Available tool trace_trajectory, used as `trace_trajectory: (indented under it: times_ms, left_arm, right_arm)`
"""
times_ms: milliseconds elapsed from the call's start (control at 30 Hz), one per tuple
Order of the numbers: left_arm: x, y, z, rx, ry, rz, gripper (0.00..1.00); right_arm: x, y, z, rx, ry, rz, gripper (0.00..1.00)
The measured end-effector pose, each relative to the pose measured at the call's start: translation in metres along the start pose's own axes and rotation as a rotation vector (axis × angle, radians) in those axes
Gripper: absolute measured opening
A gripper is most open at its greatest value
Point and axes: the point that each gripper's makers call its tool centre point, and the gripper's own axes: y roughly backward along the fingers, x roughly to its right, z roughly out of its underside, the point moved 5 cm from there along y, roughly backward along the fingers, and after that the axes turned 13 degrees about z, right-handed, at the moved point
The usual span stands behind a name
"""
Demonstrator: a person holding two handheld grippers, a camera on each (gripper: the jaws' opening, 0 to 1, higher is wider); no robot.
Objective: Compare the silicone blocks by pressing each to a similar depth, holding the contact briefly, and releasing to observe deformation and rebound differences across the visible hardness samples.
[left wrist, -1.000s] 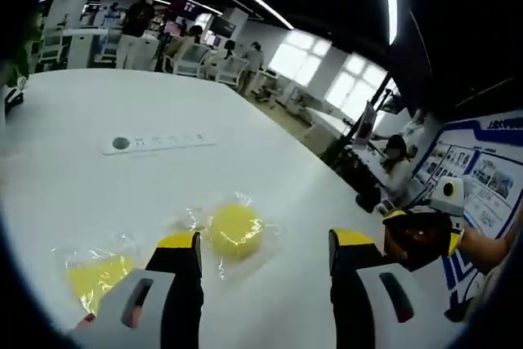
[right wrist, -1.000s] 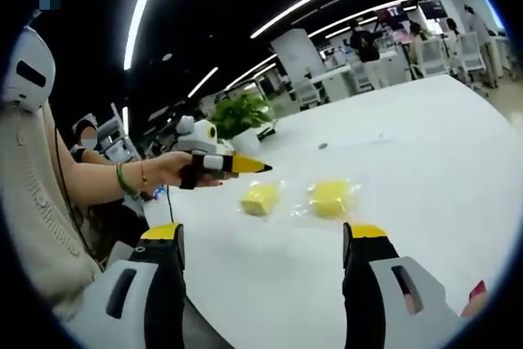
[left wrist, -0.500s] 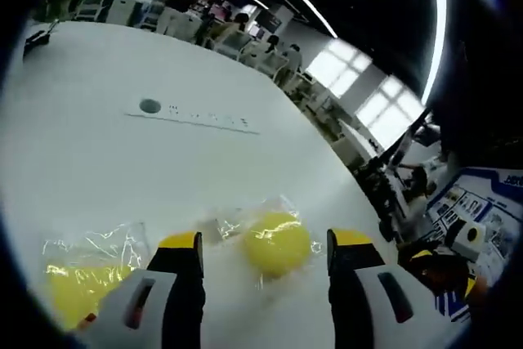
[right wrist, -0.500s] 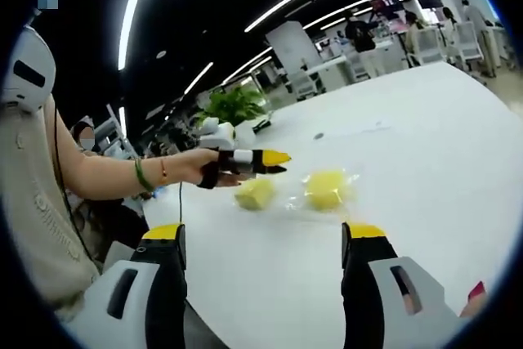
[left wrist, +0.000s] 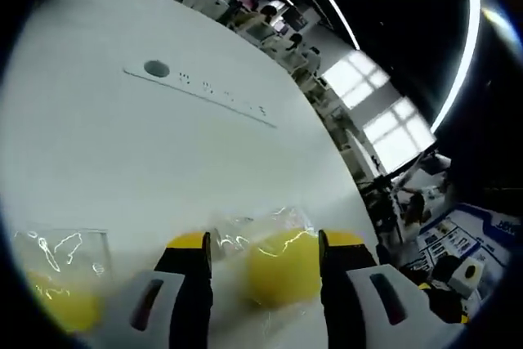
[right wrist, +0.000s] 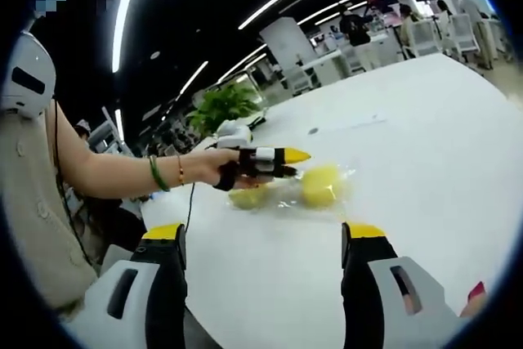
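The left hand-held gripper hangs low over a white table, its yellow-tipped jaws spread to either side of a round yellow block in clear wrap; a second wrapped block lies to its left. The right hand-held gripper hovers released, well back, viewing both blocks beside a person's hand.

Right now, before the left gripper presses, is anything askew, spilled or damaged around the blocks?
Nothing stands out. Both yellow silicone blocks, the round one and the other, lie in crinkled clear plastic wrap on the white table, so any press goes through film. The left gripper is open astride the round block; no spill or damage shows.
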Motion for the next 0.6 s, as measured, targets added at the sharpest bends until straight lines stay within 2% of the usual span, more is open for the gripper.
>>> trace_trajectory:
  times_ms: [133,267,400,500,600]
  left_arm:
    - [0.001,-0.001,0.000,0.003,0.042,0.008,0.39]
    - [-0.004,-0.001,-0.002,-0.010,0.031,-0.007,0.29]
    - [-0.008,-0.002,-0.003,-0.010,0.061,-0.008,0.20]
    - [-0.004,-0.006,-0.004,-0.012,0.100,0.008,0.18]
    - [-0.002,-0.014,-0.004,-0.028,0.089,0.017,0.18]
  right_arm:
    - [0.003,0.001,0.004,-0.005,-0.011,0.010,0.71]
    - [0.004,0.000,0.007,-0.012,-0.017,0.015,0.71]
    - [0.004,-0.002,0.008,-0.016,-0.018,0.013,0.71]
    - [0.005,-0.003,0.007,-0.013,-0.022,0.014,0.71]
    - [0.005,-0.004,0.009,-0.017,-0.024,0.013,0.70]
